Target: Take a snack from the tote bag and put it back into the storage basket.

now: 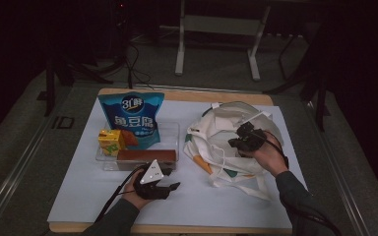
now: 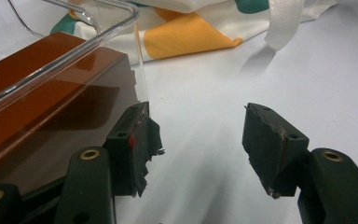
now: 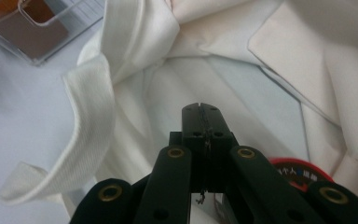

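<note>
A cream tote bag (image 1: 226,142) with orange and green patches lies crumpled on the right of the white sheet. My right gripper (image 1: 240,136) hovers over the bag's open mouth, its jaws shut with nothing visibly between them (image 3: 200,111); white lining (image 3: 242,88) lies below the tips. My left gripper (image 1: 173,179) rests on the sheet just in front of the clear tray (image 1: 106,162), open and empty (image 2: 198,140). Its left pad (image 2: 137,140) sits at the tray's corner, beside the long brown box (image 2: 42,107).
The tray holds a blue snack bag (image 1: 132,118), a yellow juice carton (image 1: 110,141) and the brown box (image 1: 145,156). A red-rimmed round item (image 3: 300,171) peeks out inside the bag. The bag's strap (image 2: 284,23) trails on the sheet. Metal stand legs (image 1: 179,54) stand beyond the table.
</note>
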`<state>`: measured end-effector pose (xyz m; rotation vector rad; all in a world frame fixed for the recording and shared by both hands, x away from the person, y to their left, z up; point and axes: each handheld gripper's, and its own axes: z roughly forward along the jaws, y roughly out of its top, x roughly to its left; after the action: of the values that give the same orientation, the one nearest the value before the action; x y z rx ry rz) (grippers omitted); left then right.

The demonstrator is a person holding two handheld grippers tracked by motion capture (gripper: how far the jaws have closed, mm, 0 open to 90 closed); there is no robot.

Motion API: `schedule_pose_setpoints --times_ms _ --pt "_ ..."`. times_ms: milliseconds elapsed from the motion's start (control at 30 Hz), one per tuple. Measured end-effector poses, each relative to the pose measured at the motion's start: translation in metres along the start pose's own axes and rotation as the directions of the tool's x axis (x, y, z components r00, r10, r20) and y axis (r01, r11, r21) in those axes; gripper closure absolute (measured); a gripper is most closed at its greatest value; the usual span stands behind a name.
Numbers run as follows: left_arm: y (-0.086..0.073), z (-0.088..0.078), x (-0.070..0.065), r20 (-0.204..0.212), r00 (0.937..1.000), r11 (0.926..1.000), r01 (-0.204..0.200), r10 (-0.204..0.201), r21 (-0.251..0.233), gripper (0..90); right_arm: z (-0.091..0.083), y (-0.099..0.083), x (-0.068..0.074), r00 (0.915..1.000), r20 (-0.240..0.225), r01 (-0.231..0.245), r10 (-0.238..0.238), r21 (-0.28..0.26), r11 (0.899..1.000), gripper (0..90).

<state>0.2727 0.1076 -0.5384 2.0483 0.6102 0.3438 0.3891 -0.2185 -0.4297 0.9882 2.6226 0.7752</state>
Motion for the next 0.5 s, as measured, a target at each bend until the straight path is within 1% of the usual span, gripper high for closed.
schedule_pose_setpoints --times_ms 133,300,367,500 --pt "0.000 0.000 0.000 0.000 1.0000 1.0000 0.001 -0.001 0.000 42.3 -0.003 -0.005 -0.001 1.0000 0.003 -0.004 0.004 0.005 1.000 89.8" --pt "0.000 0.000 0.000 0.000 1.0000 1.0000 0.000 0.000 0.000 42.3 -0.005 -0.011 -0.002 0.9999 0.014 0.003 -0.003 0.017 1.000 89.9" --pt "0.000 0.000 0.000 -0.001 1.0000 1.0000 0.001 -0.001 0.000 42.3 -0.007 -0.014 -0.002 0.9999 0.015 -0.003 0.003 0.016 1.000 89.9" --pt "0.000 0.000 0.000 -0.001 1.0000 1.0000 0.000 0.000 0.001 42.2 -0.007 -0.019 -0.001 0.9998 0.019 0.006 -0.006 0.029 1.000 89.8"
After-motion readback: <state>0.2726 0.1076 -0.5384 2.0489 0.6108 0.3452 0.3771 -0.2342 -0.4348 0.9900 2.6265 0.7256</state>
